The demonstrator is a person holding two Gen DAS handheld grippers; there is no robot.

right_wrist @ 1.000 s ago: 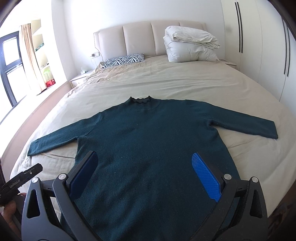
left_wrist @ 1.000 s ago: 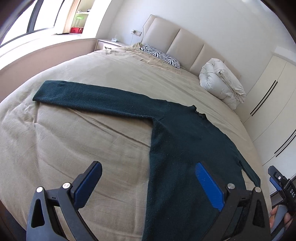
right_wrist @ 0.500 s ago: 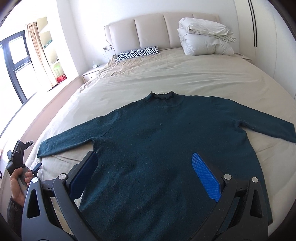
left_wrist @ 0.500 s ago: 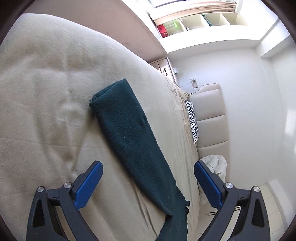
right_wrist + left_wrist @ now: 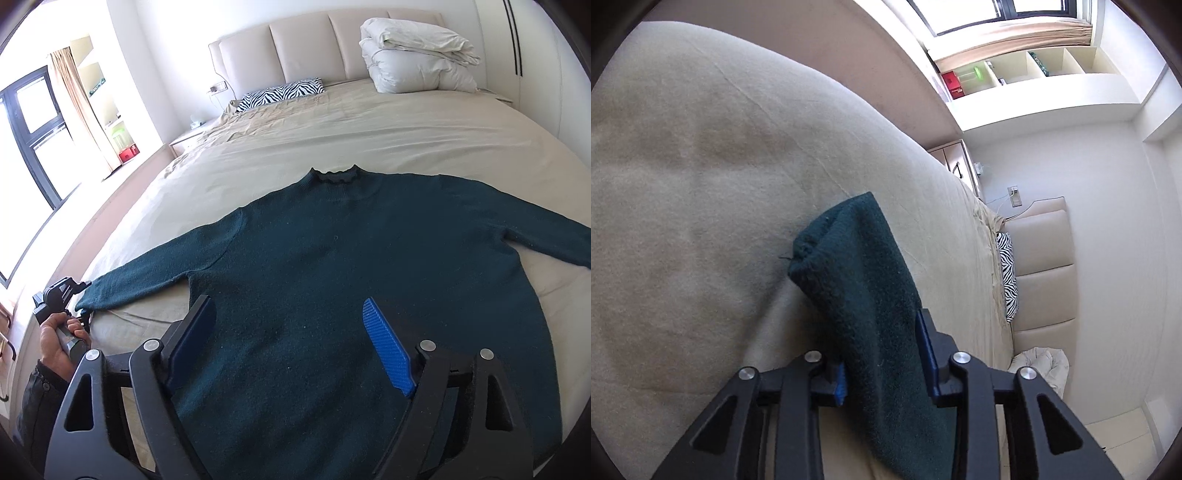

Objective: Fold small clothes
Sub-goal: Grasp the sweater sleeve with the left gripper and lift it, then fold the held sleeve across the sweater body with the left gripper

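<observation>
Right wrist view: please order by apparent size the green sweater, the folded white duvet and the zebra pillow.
1. green sweater, by far the largest.
2. folded white duvet.
3. zebra pillow, smallest.
The sweater lies nearest the camera and the other two far back at the headboard, so only their apparent sizes are ranked.

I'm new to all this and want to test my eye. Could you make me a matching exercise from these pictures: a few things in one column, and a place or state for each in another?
Things:
1. sweater
2. left gripper
3. right gripper
4. zebra pillow

Places or states:
A. jaws apart, above the sweater's lower body
B. lying by the headboard
C. spread flat on the bed, sleeves out
D. closed on a sleeve end

Pairs: 1-C, 2-D, 3-A, 4-B
</observation>
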